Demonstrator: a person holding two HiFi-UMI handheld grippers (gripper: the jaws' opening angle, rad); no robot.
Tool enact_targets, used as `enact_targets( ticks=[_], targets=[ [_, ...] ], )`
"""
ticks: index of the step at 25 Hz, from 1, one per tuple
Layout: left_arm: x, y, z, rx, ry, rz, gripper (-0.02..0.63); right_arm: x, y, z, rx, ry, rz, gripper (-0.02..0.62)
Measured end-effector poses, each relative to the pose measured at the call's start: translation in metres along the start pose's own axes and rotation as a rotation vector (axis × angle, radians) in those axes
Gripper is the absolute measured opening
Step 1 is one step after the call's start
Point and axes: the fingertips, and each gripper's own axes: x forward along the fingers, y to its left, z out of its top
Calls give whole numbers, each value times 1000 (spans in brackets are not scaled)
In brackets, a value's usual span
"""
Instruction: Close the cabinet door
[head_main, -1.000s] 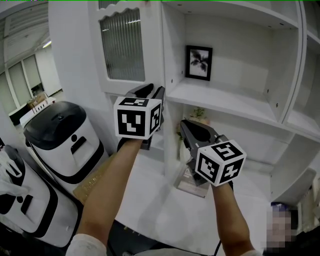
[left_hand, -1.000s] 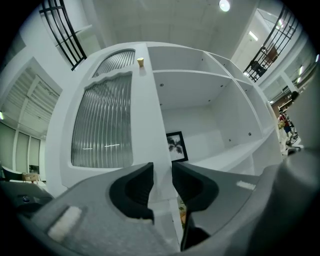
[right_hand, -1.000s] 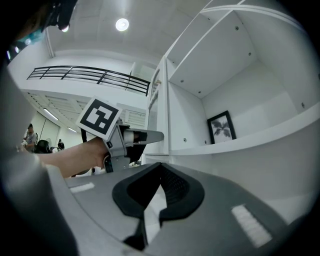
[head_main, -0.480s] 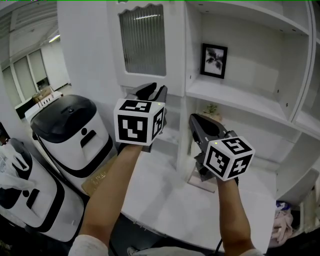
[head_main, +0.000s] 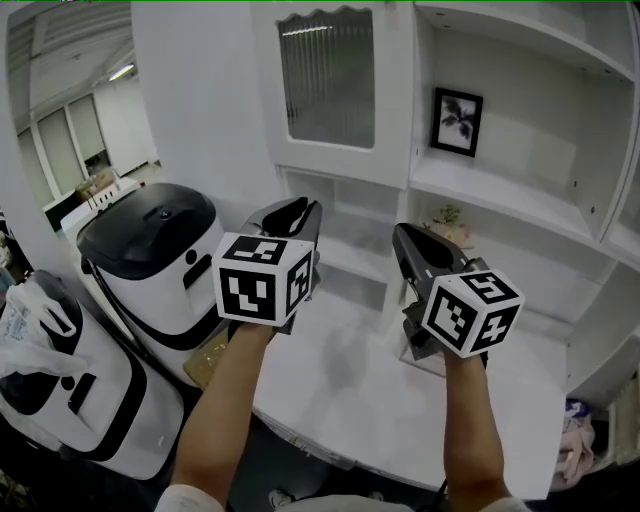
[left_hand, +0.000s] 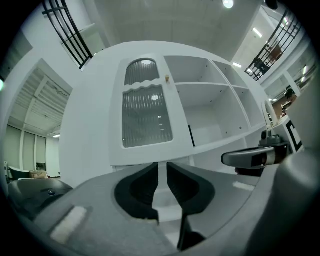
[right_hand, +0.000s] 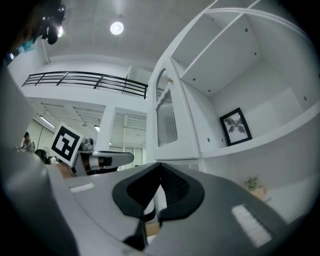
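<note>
Held over the desk's (head_main: 350, 400) front edge: left gripper (head_main: 300, 206) (left_hand: 162, 167), jaws closing to a narrow slit w/ nothing btwn them, and right gripper (head_main: 401, 233) (right_hand: 159, 167), jaws tip to tip, empty. Beyond, above the desk's back edge, the cabinet door (head_main: 325, 90) (left_hand: 146, 115) w/ ribbed glass stands apparently ajar, apart from both grippers. Framed picture (head_main: 457, 122) sits on the shelf (head_main: 500, 195) to its right.

Framed picture (head_main: 457, 122) up on the right. Just below it, a small potted plant (head_main: 447, 216). Well down-left of the picture, a black-lidded white machine (head_main: 150, 250); farther down-left, a second machine (head_main: 75, 410), white bag (head_main: 30, 325) against it.
</note>
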Motion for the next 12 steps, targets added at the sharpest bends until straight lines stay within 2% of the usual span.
enact_targets(
  ticks=[5,10,12],
  targets=[
    [-30,19,-14,-1,18,10,57,5,19,-8,-2,14,-3,3],
    [-59,36,-35,-31,43,33,5,6,37,-16,-45,49,-4,3],
    [-66,38,-42,-32,53,32,3,6,43,-19,-68,62,-7,3]
  ],
)
